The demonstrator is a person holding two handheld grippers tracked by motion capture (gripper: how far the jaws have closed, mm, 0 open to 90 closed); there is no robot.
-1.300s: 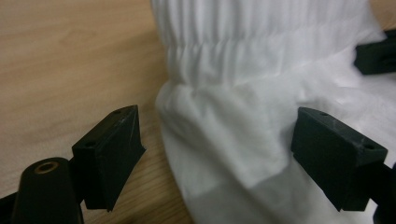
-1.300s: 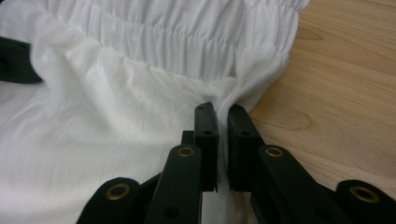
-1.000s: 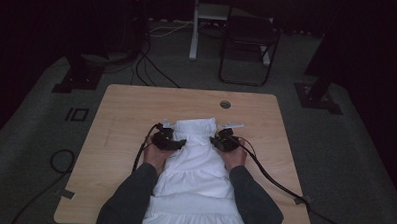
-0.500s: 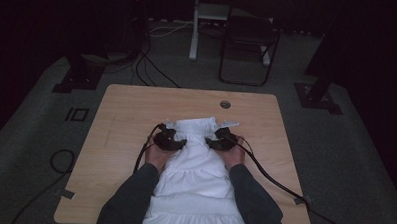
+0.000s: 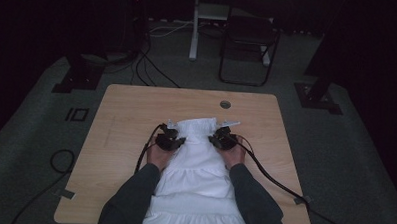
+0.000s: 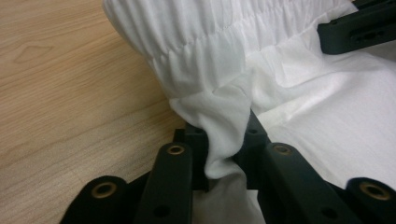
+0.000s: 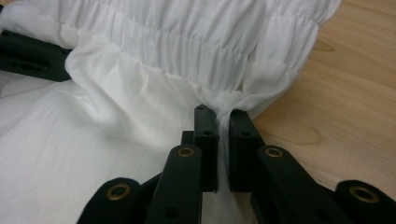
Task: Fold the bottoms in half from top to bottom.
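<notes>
White garment [image 5: 194,167] lies flat on the wooden table [image 5: 131,114], gathered elastic end toward 12 o'clock, lower tiers running off the near edge at 6 o'clock between the person's sleeves. Left gripper [image 5: 171,140] sits at the garment's 9 o'clock edge just below the shirred band; in the left gripper view its jaws are pinched on a fold of cloth [image 6: 224,135]. Right gripper [image 5: 221,139] at the 3 o'clock edge, jaws nearly closed, thin fabric clamped between them [image 7: 223,116].
</notes>
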